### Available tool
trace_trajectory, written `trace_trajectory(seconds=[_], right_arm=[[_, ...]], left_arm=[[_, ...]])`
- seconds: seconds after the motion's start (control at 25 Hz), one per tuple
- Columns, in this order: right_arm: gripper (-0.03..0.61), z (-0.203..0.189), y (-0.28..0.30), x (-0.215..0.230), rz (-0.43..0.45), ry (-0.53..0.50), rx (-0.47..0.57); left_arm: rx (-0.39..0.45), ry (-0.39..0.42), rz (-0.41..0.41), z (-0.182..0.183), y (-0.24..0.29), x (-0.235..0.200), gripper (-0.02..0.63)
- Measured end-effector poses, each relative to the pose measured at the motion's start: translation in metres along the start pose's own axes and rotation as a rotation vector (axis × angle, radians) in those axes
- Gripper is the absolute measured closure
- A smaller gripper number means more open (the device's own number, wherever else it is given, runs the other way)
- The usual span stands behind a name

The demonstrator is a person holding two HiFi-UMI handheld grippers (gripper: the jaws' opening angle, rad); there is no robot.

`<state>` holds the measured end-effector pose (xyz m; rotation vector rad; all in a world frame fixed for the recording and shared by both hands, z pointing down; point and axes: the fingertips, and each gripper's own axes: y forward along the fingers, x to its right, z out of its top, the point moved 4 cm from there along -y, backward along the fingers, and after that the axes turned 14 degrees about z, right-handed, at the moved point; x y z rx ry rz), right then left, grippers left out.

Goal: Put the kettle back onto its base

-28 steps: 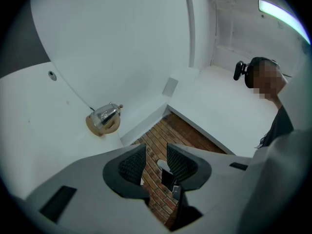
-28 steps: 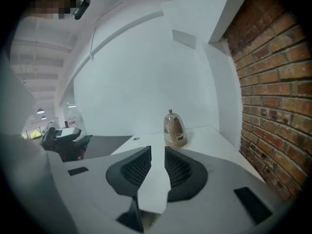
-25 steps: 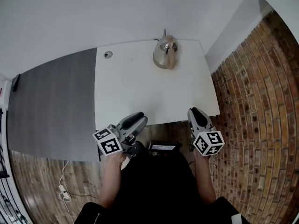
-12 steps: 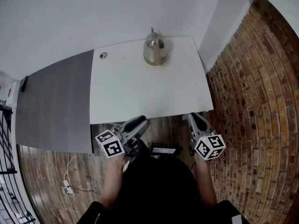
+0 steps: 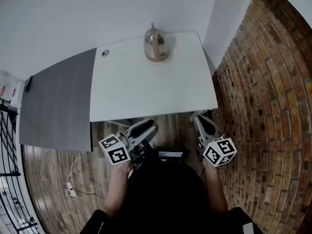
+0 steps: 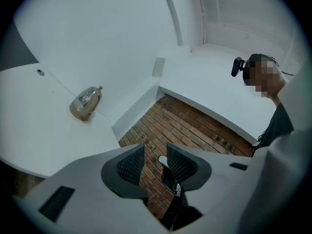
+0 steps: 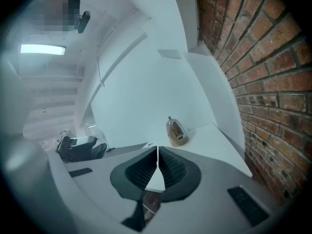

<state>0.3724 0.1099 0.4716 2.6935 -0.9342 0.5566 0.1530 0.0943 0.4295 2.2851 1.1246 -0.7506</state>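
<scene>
Now, your kettle (image 5: 156, 44) stands upright at the far side of the white table (image 5: 146, 96), close to the wall and right of a small round fitting (image 5: 105, 53) in the tabletop. It's too small from here to tell whether its base sits under it, and no separate base shows anywhere on the table. That polished metal body looks rigid and slick, so I'd judge bare pads would skate on the dome. If there's water inside it'll be heavier than it looks and will want to swing. Go for the handle, not the shiny shell, and grip it squarely so it hangs level. Out from there, both tools hang well short of the table's near edge, close to your body. Your left gripper (image 6: 156, 151) has its jaws a little apart with only brick showing through the gap. Your right gripper (image 7: 157, 155) has just been closing; its pads now meet with nothing between them
</scene>
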Motion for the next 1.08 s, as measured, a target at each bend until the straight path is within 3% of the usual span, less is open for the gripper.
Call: trace_trajectory(seconds=[0.52, 1.08], right_arm=[[0.563, 0.002, 0.006, -0.005, 0.078, -0.003, 0.000], [0.563, 0.000, 0.005, -0.004, 0.098, 0.001, -0.017]], left_arm=[[-0.022, 0.012, 0.017, -0.001, 0.009, 0.005, 0.466], [-0.017, -0.022, 0.021, -0.004, 0.009, 0.002, 0.466]])
